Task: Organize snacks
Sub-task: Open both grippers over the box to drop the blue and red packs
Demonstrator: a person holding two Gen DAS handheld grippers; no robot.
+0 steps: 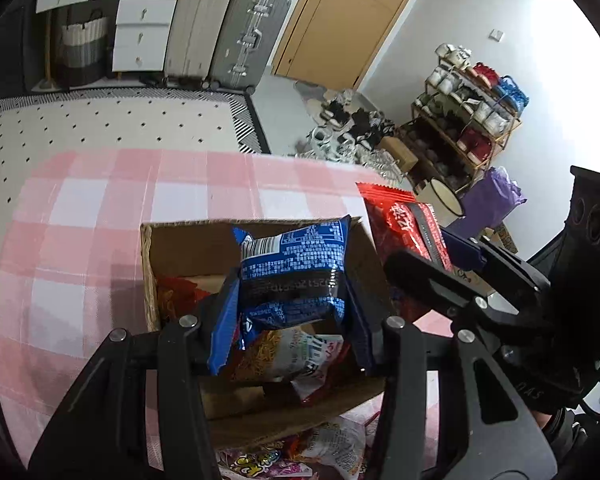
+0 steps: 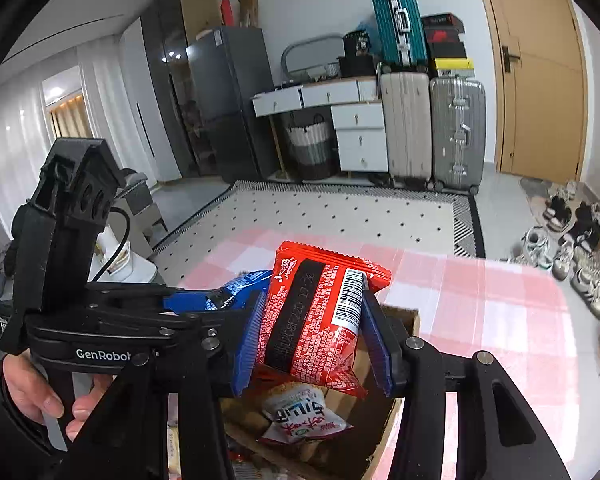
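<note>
Two claws, each clamped on one packet above cardboard box (image 1: 156,280) on pink checked cloth (image 1: 80,208). Left gripper (image 1: 288,320) pinches blue packet (image 1: 296,264); right gripper (image 2: 316,336) pinches red packet (image 2: 316,320). More snacks, probably noodle bags, inside box.

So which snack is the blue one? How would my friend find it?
Find the table with the pink checked cloth and the open cardboard box on it. Just above that box, the left hand-held gripper pinches a blue snack packet with white writing and a barcode. The packet in the right hand-held gripper beside it is red.
</note>
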